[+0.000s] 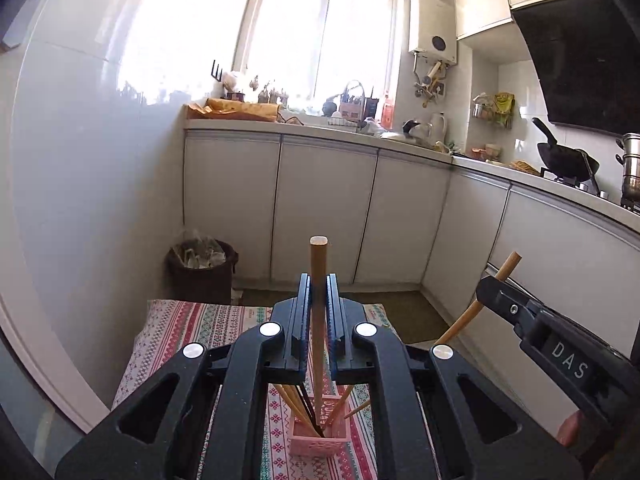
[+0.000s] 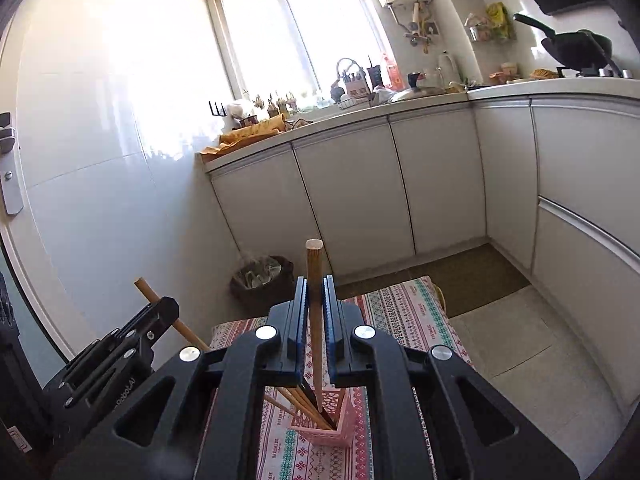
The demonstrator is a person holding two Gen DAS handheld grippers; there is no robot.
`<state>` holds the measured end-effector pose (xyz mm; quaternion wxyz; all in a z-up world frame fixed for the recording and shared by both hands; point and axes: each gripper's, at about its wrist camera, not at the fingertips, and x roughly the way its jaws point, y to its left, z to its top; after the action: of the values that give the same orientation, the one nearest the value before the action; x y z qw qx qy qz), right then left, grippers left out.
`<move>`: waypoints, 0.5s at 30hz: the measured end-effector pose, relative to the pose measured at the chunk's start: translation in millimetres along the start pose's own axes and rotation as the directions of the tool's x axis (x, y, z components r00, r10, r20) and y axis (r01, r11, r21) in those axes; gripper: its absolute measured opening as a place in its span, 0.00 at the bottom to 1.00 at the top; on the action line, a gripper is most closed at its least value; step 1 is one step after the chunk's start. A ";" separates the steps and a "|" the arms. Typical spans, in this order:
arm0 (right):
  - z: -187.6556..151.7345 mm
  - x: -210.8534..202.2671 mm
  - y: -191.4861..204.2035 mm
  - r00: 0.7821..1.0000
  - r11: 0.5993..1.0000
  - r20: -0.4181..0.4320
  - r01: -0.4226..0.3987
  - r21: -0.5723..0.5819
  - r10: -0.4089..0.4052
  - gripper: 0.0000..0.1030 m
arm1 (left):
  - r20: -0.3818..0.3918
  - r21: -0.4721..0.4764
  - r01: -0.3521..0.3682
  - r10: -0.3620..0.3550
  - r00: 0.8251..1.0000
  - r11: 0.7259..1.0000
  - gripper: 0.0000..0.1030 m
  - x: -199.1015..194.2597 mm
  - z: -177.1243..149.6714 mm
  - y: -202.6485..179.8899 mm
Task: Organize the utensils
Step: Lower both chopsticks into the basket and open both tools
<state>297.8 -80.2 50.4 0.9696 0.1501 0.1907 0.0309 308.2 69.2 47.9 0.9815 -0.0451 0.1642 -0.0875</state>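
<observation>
Small sunny kitchen, white cabinets (image 1: 324,208) wrapping the corner under the window (image 1: 320,32).

Below them sits a table in a patterned cloth (image 1: 176,328), bin (image 1: 202,268) just behind it. On the cloth: a pink holder (image 1: 318,442) of chopsticks. Above it the left gripper (image 1: 319,284) pinches one wooden chopstick (image 1: 319,264) upright; the right gripper (image 2: 315,286) clamps another chopstick (image 2: 314,264).

Both wrist cameras sit close behind own fingers, aimed slightly downward across kitchen toward window (image 1: 320,32). Shared: pink holder (image 1: 318,438) on patterned tabletop (image 1: 176,328), bin (image 2: 262,280), cabinets. Each view catches other gripper at edge.
</observation>
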 end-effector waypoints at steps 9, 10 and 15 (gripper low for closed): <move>-22.9 43.1 -9.0 0.997 0.999 -0.076 0.033 0.013 -0.032 0.09 | -0.031 -0.074 -0.014 0.012 0.999 0.997 0.42 32.1 -21.1 17.4; -22.3 42.1 -9.2 0.997 0.999 -0.074 0.036 0.011 -0.035 0.09 | -0.027 -0.069 -0.014 0.012 1.000 0.998 0.42 29.0 -19.1 16.0; -17.6 26.7 -5.7 0.998 0.999 -0.058 0.035 -0.001 -0.035 0.09 | -0.017 -0.058 -0.018 0.017 1.000 0.998 0.42 13.9 -11.7 10.1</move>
<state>315.8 -77.6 23.5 0.9640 0.1460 0.2216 0.0181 318.9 75.9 31.3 0.9791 -0.0715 0.1752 -0.0744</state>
